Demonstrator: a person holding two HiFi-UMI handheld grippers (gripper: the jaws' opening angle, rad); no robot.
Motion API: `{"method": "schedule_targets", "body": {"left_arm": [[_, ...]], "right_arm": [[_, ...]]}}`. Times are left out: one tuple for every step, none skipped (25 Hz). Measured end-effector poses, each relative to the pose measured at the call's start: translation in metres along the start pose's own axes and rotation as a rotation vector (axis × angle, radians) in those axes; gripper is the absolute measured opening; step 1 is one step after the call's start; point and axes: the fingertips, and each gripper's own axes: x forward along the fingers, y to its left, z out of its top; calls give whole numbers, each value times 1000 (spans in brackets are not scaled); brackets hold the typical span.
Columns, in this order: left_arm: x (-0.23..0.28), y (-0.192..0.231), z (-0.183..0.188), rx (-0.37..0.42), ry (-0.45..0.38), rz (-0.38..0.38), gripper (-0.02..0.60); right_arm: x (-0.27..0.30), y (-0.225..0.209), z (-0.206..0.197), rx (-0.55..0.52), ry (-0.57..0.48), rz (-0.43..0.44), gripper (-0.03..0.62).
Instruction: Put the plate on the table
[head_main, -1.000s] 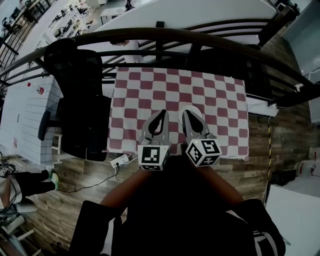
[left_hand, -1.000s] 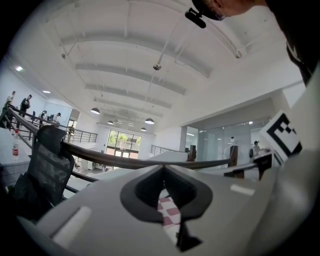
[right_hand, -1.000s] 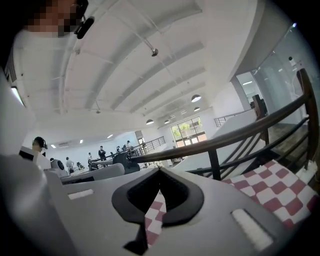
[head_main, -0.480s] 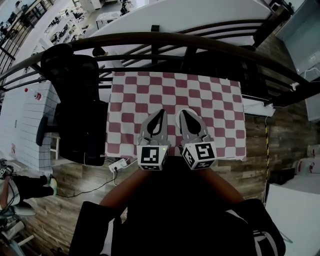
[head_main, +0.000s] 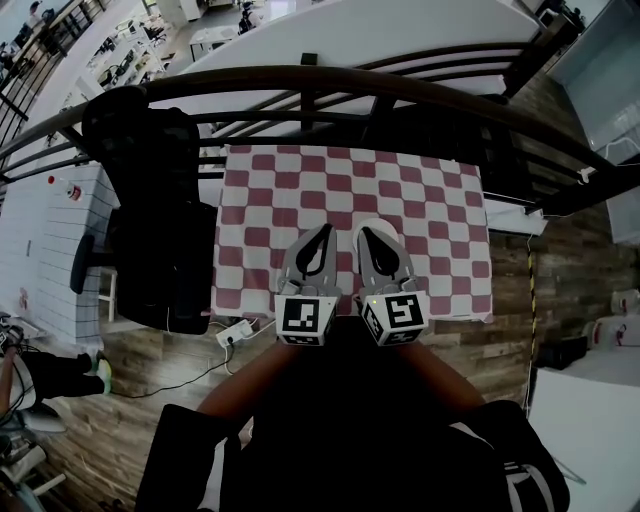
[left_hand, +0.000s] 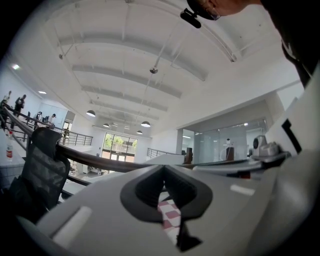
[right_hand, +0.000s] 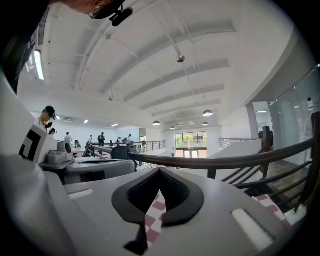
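Since a second ago the right gripper (head_main: 366, 232) has drawn slightly nearer and leftward, its marker cube now squared up; the left gripper (head_main: 324, 232) has barely shifted.
Both are held side by side, just apart, over the near edge of the table (head_main: 430, 200) with its red-and-white checked cloth. Each pair of jaws is closed tip to tip and holds nothing; only cloth shows through the gap behind the tips. No view shows the plate, so I cannot tell where it is. A black chair (head_main: 150, 190) stands left of the table.

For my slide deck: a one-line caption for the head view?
Left gripper and right gripper, both shut, side by side above a checked tablecloth; no plate visible.
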Motion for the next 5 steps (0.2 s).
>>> {"method": "schedule_targets", "body": {"left_arm": [[-2, 2, -2, -10, 5, 0, 9], [-4, 4, -4, -22, 11, 0, 9], [-5, 7, -6, -34, 17, 0, 9], [-7, 9, -8, -44, 23, 0, 9], [-9, 11, -10, -53, 29, 0, 9]], "right_arm": [[0, 3, -2, -6, 3, 0, -3], [-1, 6, -3, -10, 5, 0, -3], [-2, 8, -5, -12, 7, 1, -3], [-2, 11, -7, -12, 9, 1, -3], [-3, 13, -8, -12, 11, 1, -3]]}}
